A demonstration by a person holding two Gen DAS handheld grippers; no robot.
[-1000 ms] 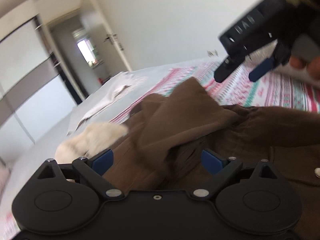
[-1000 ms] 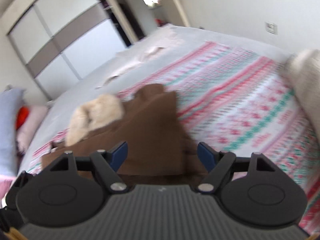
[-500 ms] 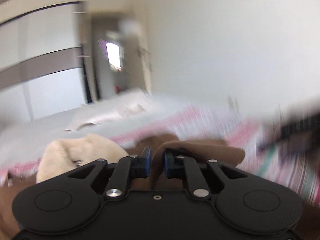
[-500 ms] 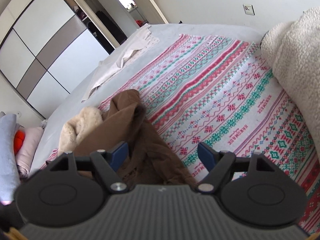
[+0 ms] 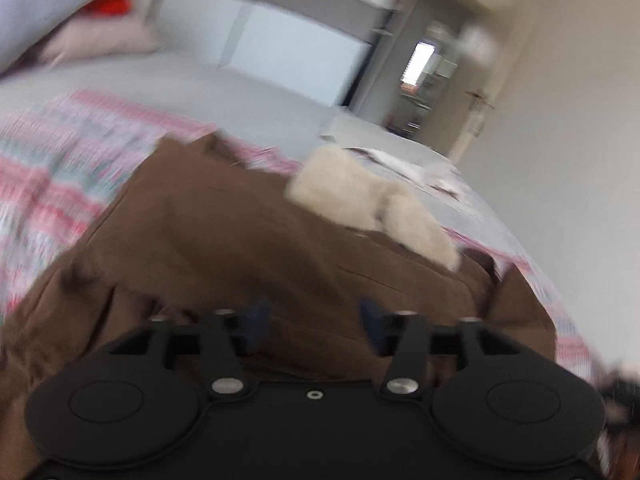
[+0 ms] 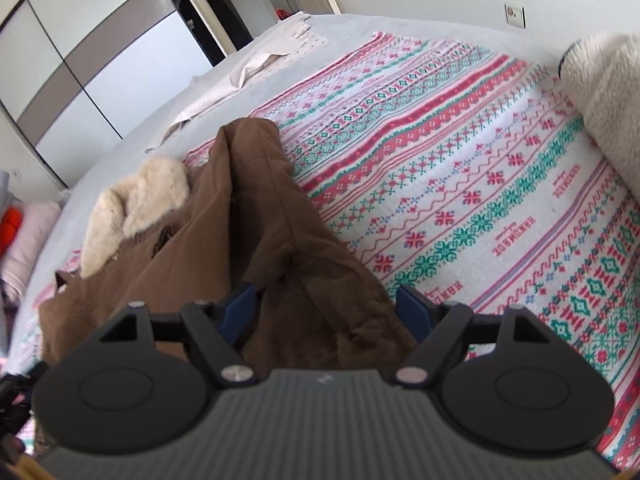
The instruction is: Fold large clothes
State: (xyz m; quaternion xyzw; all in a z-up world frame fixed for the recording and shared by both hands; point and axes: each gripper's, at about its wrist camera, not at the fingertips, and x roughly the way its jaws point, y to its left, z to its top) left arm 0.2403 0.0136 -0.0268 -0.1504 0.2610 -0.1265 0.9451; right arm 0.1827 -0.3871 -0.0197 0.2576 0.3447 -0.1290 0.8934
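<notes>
Left gripper point(image 5: 312, 320): jaws apart, nothing between them, poised just above the brown coat point(image 5: 240, 240). Coat spread on the patterned blanket point(image 5: 44, 168) covering the bed, cream fur collar point(image 5: 360, 204) at the far end. Right gripper point(image 6: 326, 306): jaws wide, straddling a raised ridge of the coat, pads point(image 6: 414, 308) not closed on cloth.

For a clean fold, probably best to:
- Lower each gripper onto a single outer edge, not a bunched ridge.
- Close fully on the cloth before lifting.
- Lift both sides level and carry the flap across toward the coat's middle.
- Keep the collar flat, clear of the fold line.

Limits of view:
- Left view heavily blurred; seams and coat edges indistinct.
- Near hem cut off behind both gripper bodies.
- Sleeve positions not discernible.
- White fleece item point(image 6: 608, 100) at right edge only partly in frame.
</notes>
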